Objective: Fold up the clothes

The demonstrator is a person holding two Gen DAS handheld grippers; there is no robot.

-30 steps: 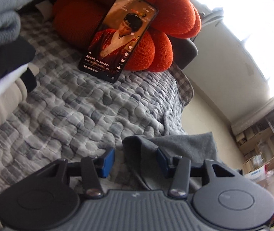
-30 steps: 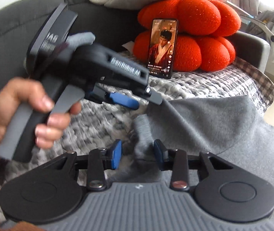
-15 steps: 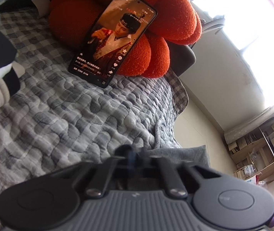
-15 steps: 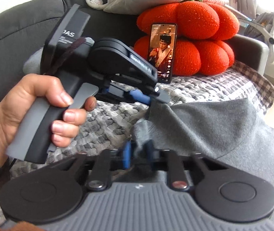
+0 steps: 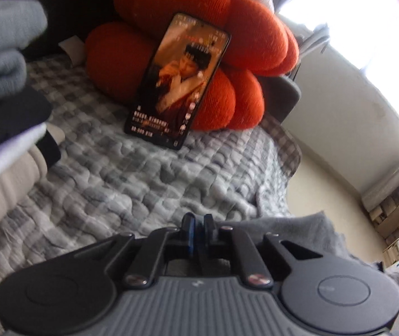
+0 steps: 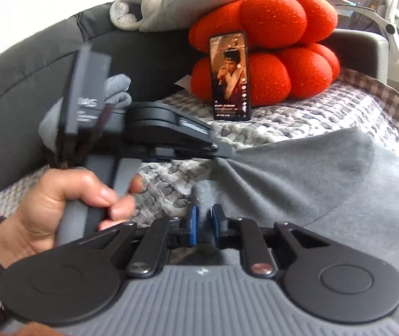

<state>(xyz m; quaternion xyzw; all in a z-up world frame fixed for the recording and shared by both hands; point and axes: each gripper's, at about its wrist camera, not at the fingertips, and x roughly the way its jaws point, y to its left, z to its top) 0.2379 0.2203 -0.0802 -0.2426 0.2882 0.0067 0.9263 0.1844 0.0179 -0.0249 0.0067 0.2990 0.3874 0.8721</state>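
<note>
A grey garment (image 6: pixel 311 182) lies spread over the quilted sofa cover, and its edge (image 5: pixel 314 224) shows beside the left gripper. My left gripper (image 5: pixel 198 224) has its blue pads almost together. In the right wrist view its tip (image 6: pixel 224 153) pinches the garment's upper edge, with creases fanning out from it; its jaws are opening a little. A hand (image 6: pixel 59 204) holds that tool. My right gripper (image 6: pixel 205 215) grips a bunched fold of the same garment between its pads, and its jaws are opening slightly too.
A phone (image 5: pixel 177 81) playing a video leans on an orange lobed cushion (image 5: pixel 250 36) at the back of the checked quilt (image 5: pixel 115 182). Folded clothes (image 5: pixel 0 56) are stacked at the left. The quilt's edge drops to the floor (image 5: pixel 325 190) on the right.
Both grippers went from open around the grey fold to closed on it. The left gripper's view swung, so the phone now sits nearer the middle.
</note>
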